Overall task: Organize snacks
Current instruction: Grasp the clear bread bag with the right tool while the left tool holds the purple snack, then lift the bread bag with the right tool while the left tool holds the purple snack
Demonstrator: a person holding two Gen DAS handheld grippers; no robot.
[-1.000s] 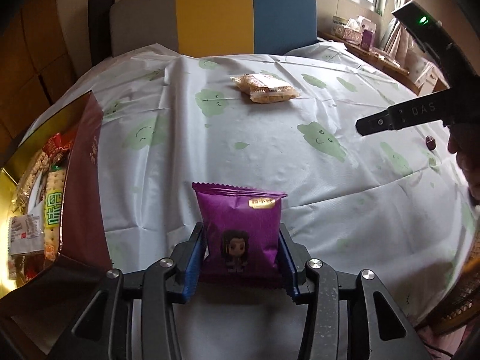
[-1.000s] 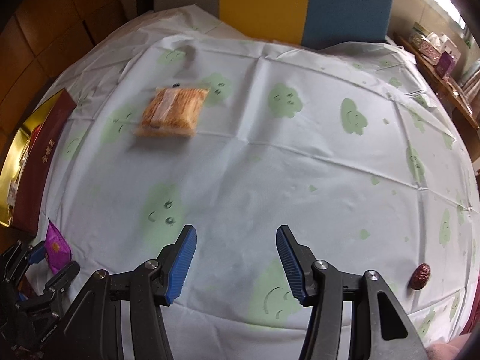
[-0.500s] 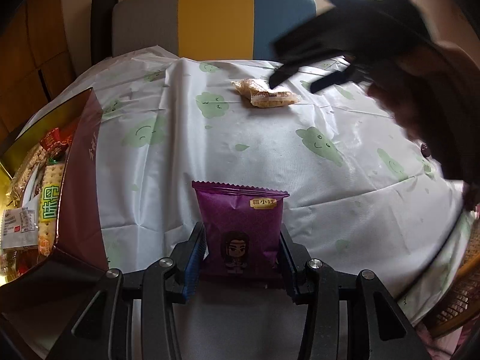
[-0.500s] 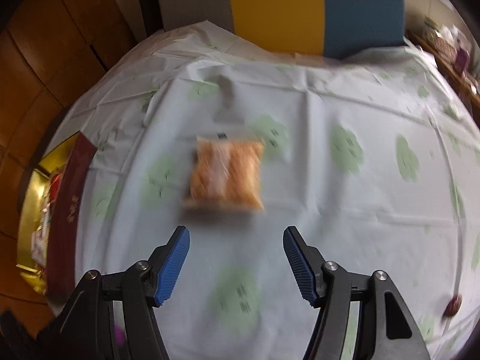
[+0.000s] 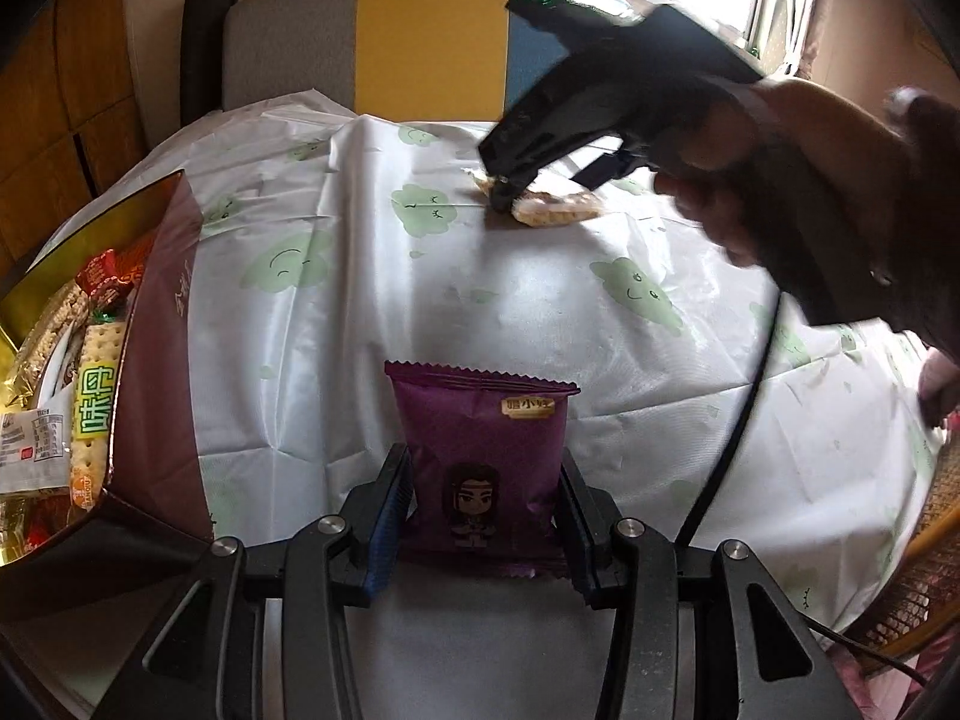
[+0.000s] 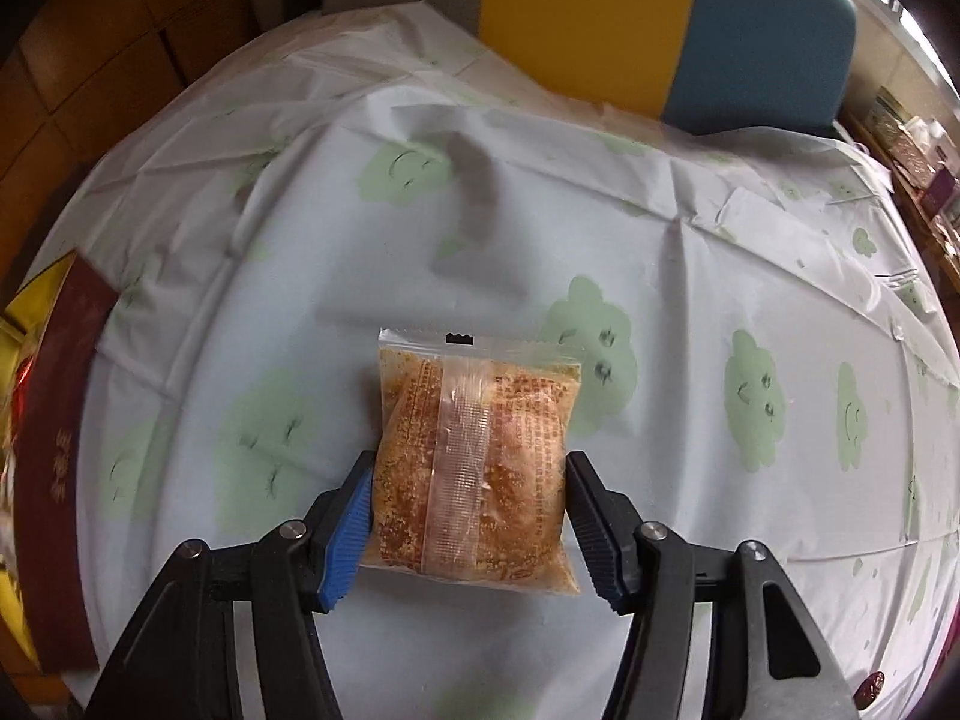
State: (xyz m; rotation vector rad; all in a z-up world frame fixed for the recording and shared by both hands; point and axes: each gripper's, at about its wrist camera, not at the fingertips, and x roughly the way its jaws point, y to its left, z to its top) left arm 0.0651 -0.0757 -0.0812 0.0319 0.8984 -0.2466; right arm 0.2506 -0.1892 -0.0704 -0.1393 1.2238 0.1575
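My left gripper [image 5: 483, 516] is shut on a purple snack packet [image 5: 480, 450] with a cartoon figure, held near the table's front edge. My right gripper [image 6: 468, 531] is open around a clear packet of orange-brown snack [image 6: 474, 468] lying on the tablecloth; the left pad touches its side, and a small gap shows at the right pad. In the left wrist view the right gripper [image 5: 510, 195] and the hand reach down onto that packet [image 5: 555, 210] at the far middle of the table.
A maroon and gold box [image 5: 150, 360] full of snacks stands at the left; it also shows in the right wrist view [image 6: 54, 450]. A small dark red item [image 6: 870, 687] lies at the front right. A grey, yellow and blue chair [image 5: 420, 42] stands behind the table.
My right gripper has moved across the table to the orange-brown packet and come down around it. My left gripper holds the purple packet in the same place.
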